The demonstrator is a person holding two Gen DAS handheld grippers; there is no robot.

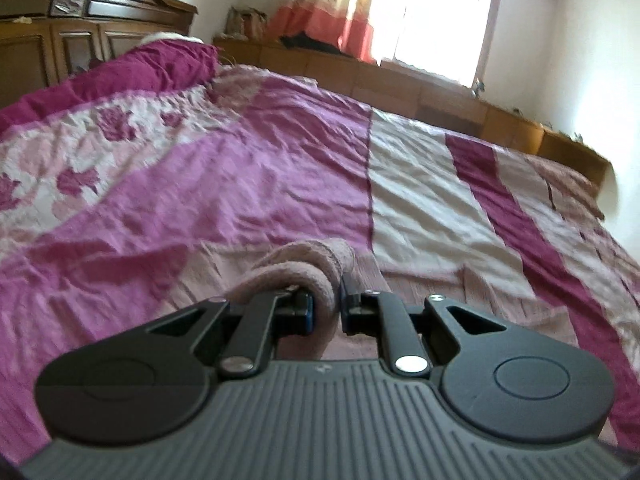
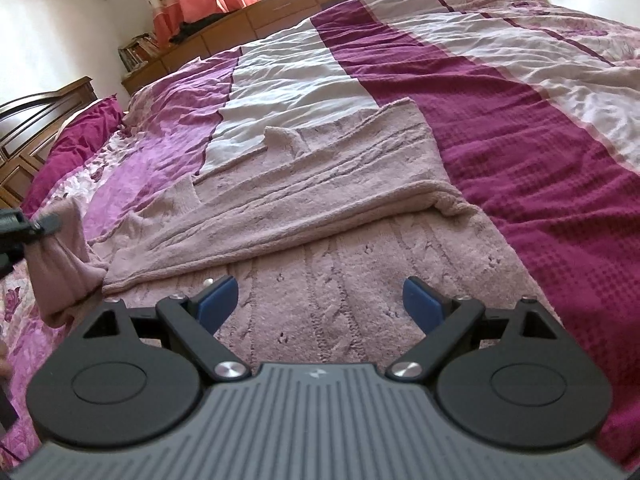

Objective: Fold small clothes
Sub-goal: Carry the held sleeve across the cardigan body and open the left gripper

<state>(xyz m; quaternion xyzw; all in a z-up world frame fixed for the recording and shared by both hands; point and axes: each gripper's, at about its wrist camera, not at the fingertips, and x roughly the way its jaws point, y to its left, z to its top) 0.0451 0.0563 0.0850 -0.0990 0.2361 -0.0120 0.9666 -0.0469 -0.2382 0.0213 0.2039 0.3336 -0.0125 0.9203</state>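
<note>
Left wrist view: the left tool (image 1: 326, 304) is clamped on a bunched edge of the pink knit sweater (image 1: 304, 268), raised a little above the bed (image 1: 256, 168); the tool points level along the striped bedspread toward the window (image 1: 432, 12). Right wrist view: the sweater (image 2: 304, 208) lies on the bed (image 2: 520, 128) with one part already turned over the body; judged from this, folding is partly done and further folds remain. The right tool (image 2: 320, 300) hovers low over the near hem, fingers apart and empty. The left tool (image 2: 38, 224) holds a sleeve portion at the left edge.
</note>
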